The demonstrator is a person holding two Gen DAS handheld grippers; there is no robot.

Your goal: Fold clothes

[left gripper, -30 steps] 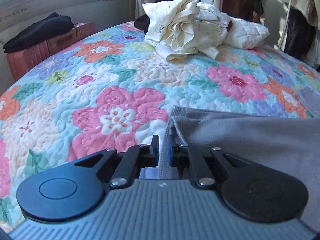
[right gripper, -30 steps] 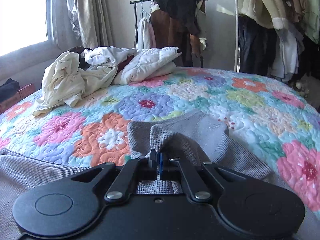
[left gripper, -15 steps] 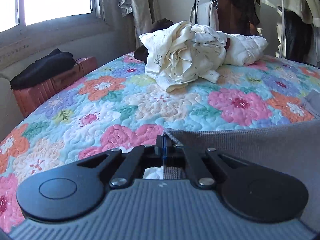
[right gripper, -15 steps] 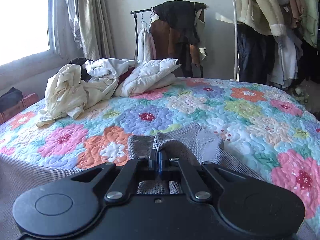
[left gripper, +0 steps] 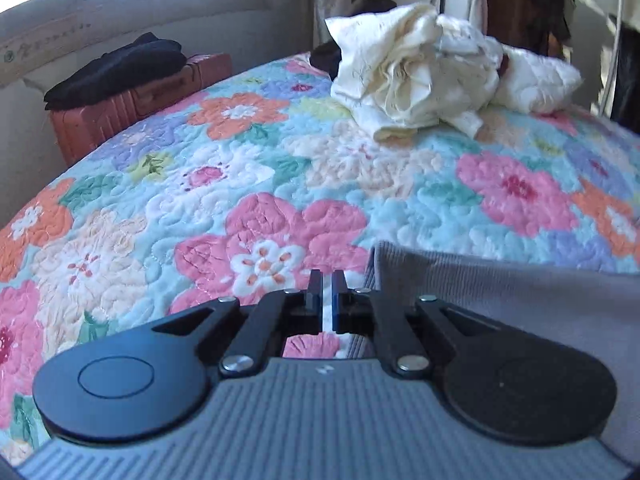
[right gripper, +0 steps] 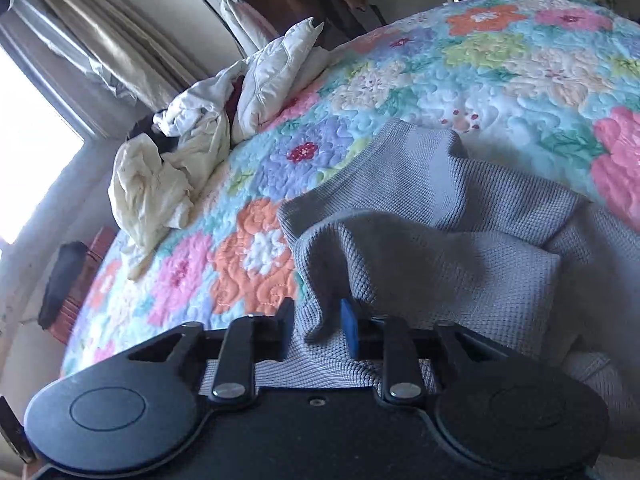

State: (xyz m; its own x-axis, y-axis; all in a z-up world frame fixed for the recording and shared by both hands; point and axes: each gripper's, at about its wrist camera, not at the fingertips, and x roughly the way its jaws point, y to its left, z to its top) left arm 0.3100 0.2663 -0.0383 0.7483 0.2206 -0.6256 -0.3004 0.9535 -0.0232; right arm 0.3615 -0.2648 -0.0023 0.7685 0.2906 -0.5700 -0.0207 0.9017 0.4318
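On the flowered quilt (left gripper: 280,184), the grey waffle-knit sweater (right gripper: 460,248) lies rumpled along the near edge of the bed, one fold humped up, a flat ribbed edge stretching off toward the far side. In the left wrist view that same sweater (left gripper: 500,284) shows as a smooth grey band to the right of the tool, its corner just beside the right finger.

The right gripper (right gripper: 318,320) has its fingers spread, and a ridge of the knit sits loosely between them, the blue pad (right gripper: 349,320) against the cloth on one side; nothing is pinched. The camera here is tilted, so the bed slopes across the view.

The left gripper (left gripper: 327,296) hangs over a pink flower, fingers parted by only a thin slit with quilt showing through; no fabric in it, the sweater's edge lying apart to the right.

Farther up the bed, a heap of cream and white clothes (left gripper: 420,76) is bundled together, with a white quilted jacket (right gripper: 280,68) leaning against it. Off the bed's left side, a dark garment (left gripper: 116,68) lies on a reddish suitcase (left gripper: 132,108) below the window. Curtains (right gripper: 104,52) hang by the bright pane, and a clothes rack (left gripper: 520,8) stands behind the heap.
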